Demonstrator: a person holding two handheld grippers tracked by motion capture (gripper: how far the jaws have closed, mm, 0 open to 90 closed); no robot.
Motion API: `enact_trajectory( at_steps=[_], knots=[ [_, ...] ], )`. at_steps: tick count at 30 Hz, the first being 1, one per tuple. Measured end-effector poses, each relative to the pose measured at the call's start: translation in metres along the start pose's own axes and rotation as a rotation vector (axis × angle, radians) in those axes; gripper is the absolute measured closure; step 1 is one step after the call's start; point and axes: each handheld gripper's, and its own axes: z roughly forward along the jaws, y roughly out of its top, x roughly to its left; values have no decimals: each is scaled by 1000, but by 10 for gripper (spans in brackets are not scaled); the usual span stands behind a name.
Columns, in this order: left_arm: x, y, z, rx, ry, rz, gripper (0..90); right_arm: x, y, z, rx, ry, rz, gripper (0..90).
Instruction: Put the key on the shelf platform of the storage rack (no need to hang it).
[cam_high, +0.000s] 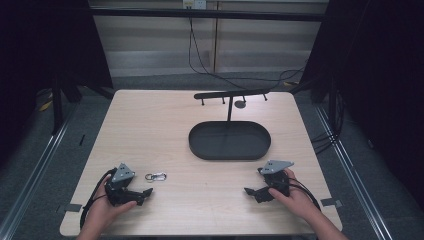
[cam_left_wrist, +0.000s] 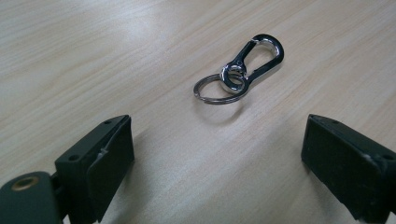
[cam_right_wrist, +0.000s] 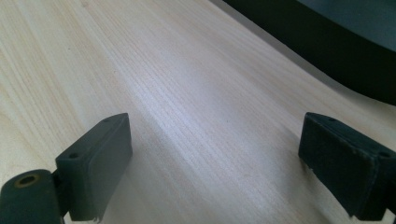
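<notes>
A silver carabiner keyring (cam_high: 156, 176) lies flat on the wooden table (cam_high: 165, 130), near its front left. In the left gripper view the keyring (cam_left_wrist: 240, 70) shows a clip joined to a split ring, lying a little ahead of the jaws. My left gripper (cam_high: 145, 194) rests low on the table just in front of the keyring, open, with nothing between its fingers. My right gripper (cam_high: 250, 192) sits at the front right, also open and empty, its jaws wide over bare wood. A black oval tray (cam_high: 200, 142) lies mid-table with a black hook stand (cam_high: 230, 95) rising behind it.
The tray's dark wall (cam_right_wrist: 327, 42) crosses the top right of the right gripper view. Cables (cam_high: 200, 60) trail on the floor behind the table. Dark curtains flank both sides. Bare wood lies between the two grippers.
</notes>
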Motion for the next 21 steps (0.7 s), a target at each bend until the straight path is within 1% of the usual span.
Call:
enact_trajectory(
  at_steps=[3, 4, 5, 6, 8, 9, 10, 11, 12, 13, 14, 15, 16, 17, 18, 19, 21],
  knots=[
    [0, 0, 0, 0, 6, -5, 96, 0, 0, 0, 0, 0, -1, 92],
    [0, 2, -2, 20, 6, -13, 109, 0, 0, 0, 0, 1, -2, 92],
    [0, 4, -3, 34, 9, -10, 142, 0, 0, 0, 0, 1, -1, 92],
    [1, 5, -5, 52, 5, -20, 182, 0, 0, 0, 0, 0, 0, 92],
    [2, 8, -8, 95, -7, -16, 202, 0, 0, 0, 0, 1, -3, 92],
    [2, 8, -8, 95, -7, -16, 213, 0, 0, 0, 0, 1, -3, 92],
    [2, 11, -9, 121, -16, -11, 245, 0, 0, 0, -1, 1, -3, 92],
    [2, 12, -10, 135, -19, -8, 245, 0, 0, 0, -1, 1, -3, 92],
    [1, 17, -12, 187, -32, -7, 298, 0, 0, 0, 1, 1, -2, 92],
    [1, 17, -12, 187, -32, -7, 304, 0, 0, 0, 1, 1, -2, 92],
    [0, 20, -13, 208, -40, -16, 304, 0, 0, 0, -1, 1, -3, 92],
    [-1, 23, -13, 222, -50, -16, 319, 0, 0, 0, -1, 1, -2, 92],
    [-2, 27, -14, 243, -72, -15, 321, 0, 0, 0, -1, 1, -3, 92],
    [-3, 30, -13, 256, -82, -10, 325, 0, 0, 0, 1, 1, -5, 92],
    [-5, 34, -13, 268, -81, 12, 327, 0, 0, 0, 1, 1, -4, 92],
    [-5, 34, -13, 268, -81, 12, 330, 0, 0, 0, 1, 1, -4, 92],
    [-7, 42, -13, 287, -90, 8, 334, 0, 0, 0, 0, 0, -2, 92]
  ],
)
